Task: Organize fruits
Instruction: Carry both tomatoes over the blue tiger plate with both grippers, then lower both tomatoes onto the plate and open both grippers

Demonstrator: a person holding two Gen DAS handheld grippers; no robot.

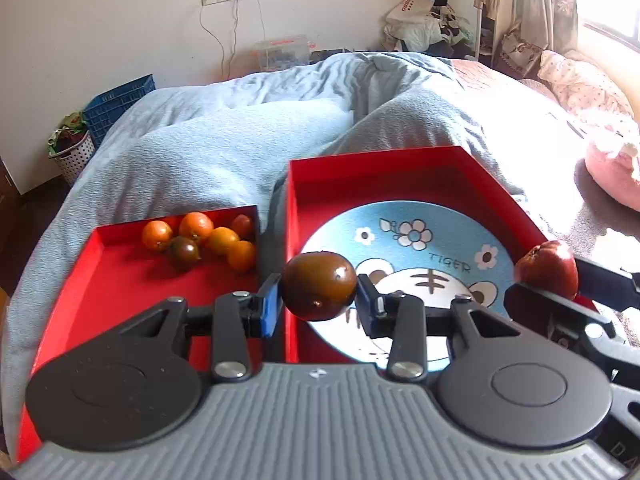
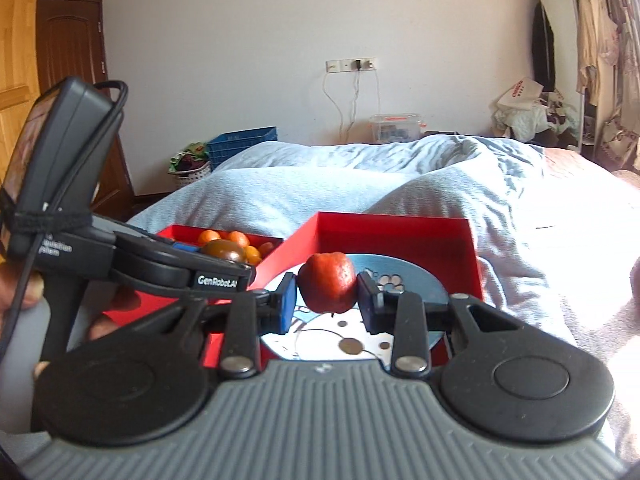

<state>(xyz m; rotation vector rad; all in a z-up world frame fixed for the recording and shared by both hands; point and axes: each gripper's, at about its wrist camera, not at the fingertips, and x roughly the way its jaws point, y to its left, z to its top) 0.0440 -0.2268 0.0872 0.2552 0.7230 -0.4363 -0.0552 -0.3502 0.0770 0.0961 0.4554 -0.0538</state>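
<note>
My left gripper (image 1: 319, 304) is shut on a dark brown-green tomato (image 1: 319, 285), held above the gap between two red trays. The left red tray (image 1: 100, 280) holds several orange fruits (image 1: 196, 227) and another dark tomato (image 1: 183, 252). The right red tray (image 1: 360, 176) holds a blue tiger plate (image 1: 432, 248). My right gripper (image 2: 327, 300) is shut on a red fruit (image 2: 328, 282), held above the plate (image 2: 416, 280). The red fruit also shows at the right edge of the left wrist view (image 1: 548, 269). The left gripper and its tomato (image 2: 223, 250) show in the right wrist view.
Both trays rest on a bed with a rumpled light-blue duvet (image 1: 240, 140). A pink pillow (image 1: 612, 172) lies at the right. A blue crate (image 1: 120, 106) and a spotted basket (image 1: 72, 152) stand beside the bed at the far left.
</note>
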